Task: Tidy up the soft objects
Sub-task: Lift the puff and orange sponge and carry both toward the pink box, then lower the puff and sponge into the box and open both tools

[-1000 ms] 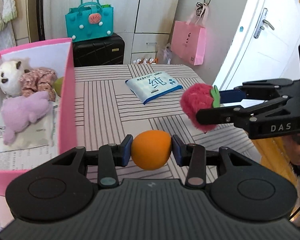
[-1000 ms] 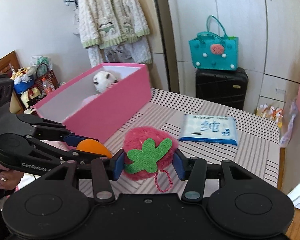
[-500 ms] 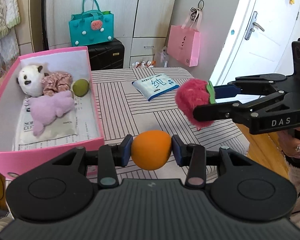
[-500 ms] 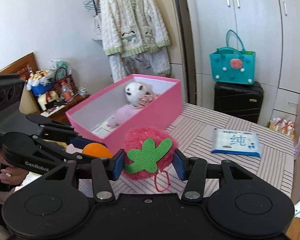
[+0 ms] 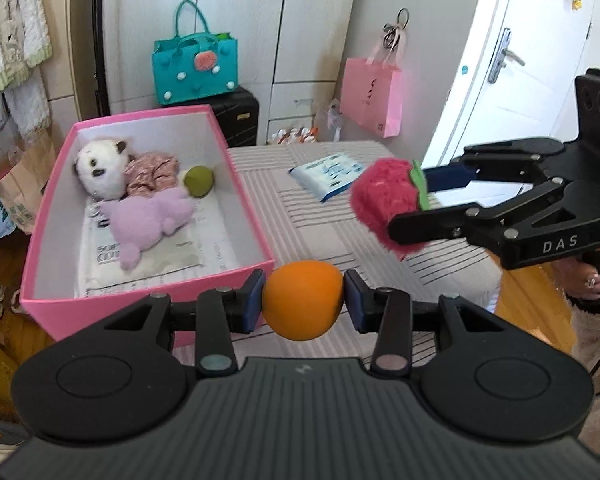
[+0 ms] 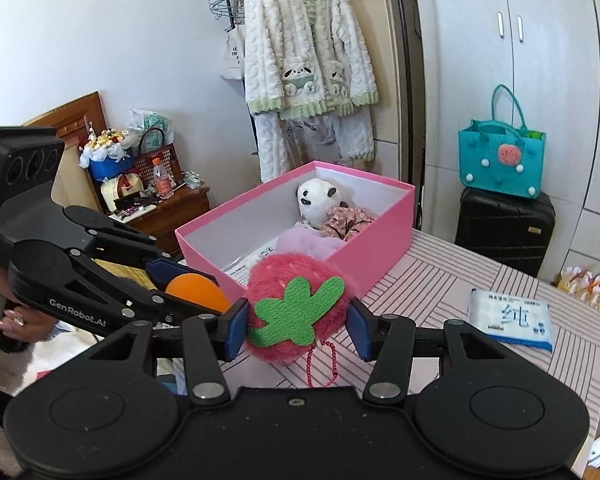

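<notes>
Through the left wrist view, my left tool (image 5: 303, 307) pinches the orange ball (image 5: 302, 300) between its pads, raised just off the near right corner of the pink box (image 5: 252, 216), ready for dropping in. The box already holds a panda plush (image 5: 98, 166), a purple plush (image 5: 150, 220) and a green ball (image 5: 198, 181); its near wall stands between ball and floor space.

Through the right wrist view, my right tool (image 6: 297, 326) clamps the strawberry plush (image 6: 296, 306) above the striped surface (image 6: 452, 280), near the box. The left tool crosses in on the left. A tissue pack (image 6: 510, 319) lies right, well clear.
</notes>
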Motion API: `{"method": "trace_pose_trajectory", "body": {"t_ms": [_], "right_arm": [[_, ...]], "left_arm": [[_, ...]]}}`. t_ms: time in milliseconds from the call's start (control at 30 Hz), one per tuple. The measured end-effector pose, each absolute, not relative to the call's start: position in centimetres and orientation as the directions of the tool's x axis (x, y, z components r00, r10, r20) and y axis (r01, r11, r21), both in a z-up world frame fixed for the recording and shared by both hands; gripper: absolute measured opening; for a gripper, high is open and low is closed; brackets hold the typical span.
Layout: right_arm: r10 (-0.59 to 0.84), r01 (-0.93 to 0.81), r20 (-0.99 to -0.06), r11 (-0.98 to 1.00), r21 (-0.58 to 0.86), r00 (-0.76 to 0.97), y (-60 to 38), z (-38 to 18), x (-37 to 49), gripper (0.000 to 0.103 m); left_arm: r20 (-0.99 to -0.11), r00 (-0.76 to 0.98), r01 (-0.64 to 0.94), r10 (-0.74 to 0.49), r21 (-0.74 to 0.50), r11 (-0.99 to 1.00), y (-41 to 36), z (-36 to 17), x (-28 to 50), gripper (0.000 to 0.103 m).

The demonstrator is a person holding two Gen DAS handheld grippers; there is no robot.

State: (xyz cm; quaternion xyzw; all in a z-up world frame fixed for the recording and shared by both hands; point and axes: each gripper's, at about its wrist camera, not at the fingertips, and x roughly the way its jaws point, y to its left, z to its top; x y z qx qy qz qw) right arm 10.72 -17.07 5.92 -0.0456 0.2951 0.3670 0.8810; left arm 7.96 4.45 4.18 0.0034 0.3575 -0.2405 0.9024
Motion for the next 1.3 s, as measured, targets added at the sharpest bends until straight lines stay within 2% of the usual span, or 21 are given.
{"method": "trace_pose_trajectory", "body": {"t_ms": [167, 467, 700, 867, 1000, 1167, 1200, 1300], "right_arm": [[0.616, -0.687, -0.564, 0.718, 0.114, 0.550, -15.7, 5.5, 12.0, 0.057], [0.607, -0.696, -0.543, 0.716, 0.056, 0.580, -12.7, 4.8, 16.1, 0.057], [0.605, -0.698, -0.540, 0.715, 0.044, 0.586, -9.4, 4.9, 21.5, 0.057], [0.597, -0.690, -0.567, 0.721, 0.070, 0.567, -7.8, 4.3, 25.5, 0.057], [0.576, -0.693, -0.611, 0.718, 0.061, 0.543, -6.9, 3.3, 27.6, 0.057], [0.532, -0.702, -0.663, 0.712, 0.013, 0.527, -5.5, 2.3, 28.9, 0.057], [0.518, -0.693, -0.671, 0.721, 0.009, 0.531, -5.3, 2.2, 29.1, 0.058], [0.503, -0.672, -0.678, 0.740, 0.017, 0.536, -5.4, 2.2, 29.4, 0.063]], "left_arm": [[-0.661, 0.637, 0.407, -0.398, -0.150, 0.901, 6.7, 4.2, 9.5, 0.042], [-0.622, 0.692, 0.339, -0.365, -0.166, 0.926, 10.1, 3.2, 13.4, 0.042], [-0.622, 0.659, 0.348, -0.423, -0.247, 0.905, 10.5, 1.5, 18.3, 0.042], [-0.682, 0.553, 0.369, -0.478, -0.314, 0.875, 9.5, -0.7, 22.4, 0.042], [-0.716, 0.527, 0.372, -0.457, -0.290, 0.882, 8.6, -1.6, 24.7, 0.042], [-0.754, 0.453, 0.382, -0.476, -0.318, 0.868, 7.9, -2.0, 26.4, 0.043], [-0.759, 0.435, 0.382, -0.484, -0.332, 0.863, 7.8, -2.0, 26.7, 0.044], [-0.760, 0.448, 0.370, -0.471, -0.322, 0.871, 7.7, -1.8, 26.6, 0.057]]}}
